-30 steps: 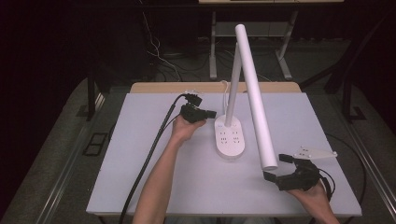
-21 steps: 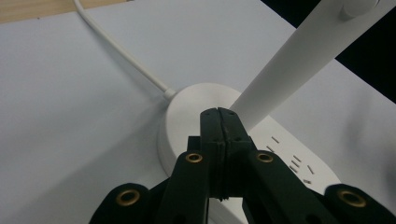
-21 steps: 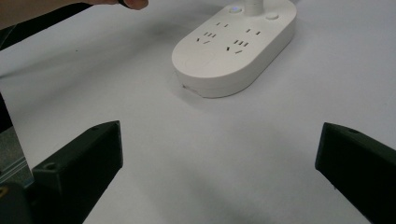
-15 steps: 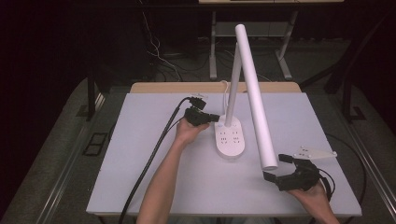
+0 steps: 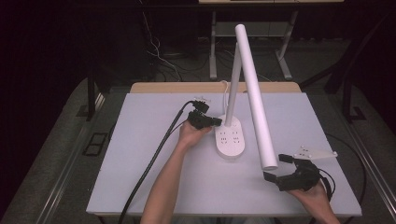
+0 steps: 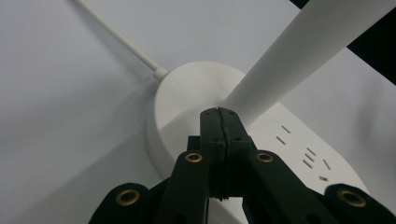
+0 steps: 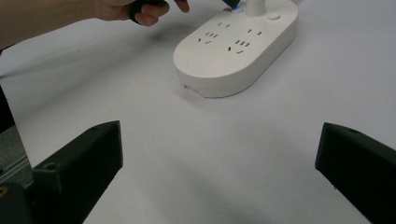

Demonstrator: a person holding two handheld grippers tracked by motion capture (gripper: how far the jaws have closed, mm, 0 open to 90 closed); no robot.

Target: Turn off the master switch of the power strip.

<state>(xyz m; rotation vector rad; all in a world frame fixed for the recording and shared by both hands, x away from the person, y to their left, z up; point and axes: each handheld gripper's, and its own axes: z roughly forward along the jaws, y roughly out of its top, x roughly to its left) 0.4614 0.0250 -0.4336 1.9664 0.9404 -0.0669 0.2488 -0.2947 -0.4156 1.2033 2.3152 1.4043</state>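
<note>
White desk lamp (image 5: 231, 135) — oval socket-studded base (flat on table), stem upright, tube head angled down.

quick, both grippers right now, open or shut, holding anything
left gripper: shut, holding nothing, tips at the lamp base.
right gripper: open, holding nothing, over the table.

Left tool (image 5: 215, 121) edged right; closed tips now at lamp base (image 5: 232, 140).

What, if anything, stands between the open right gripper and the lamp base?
Nothing visible does. In the right gripper view, bare table runs from the right gripper to the lamp base. The lamp head hangs above that path.
</note>
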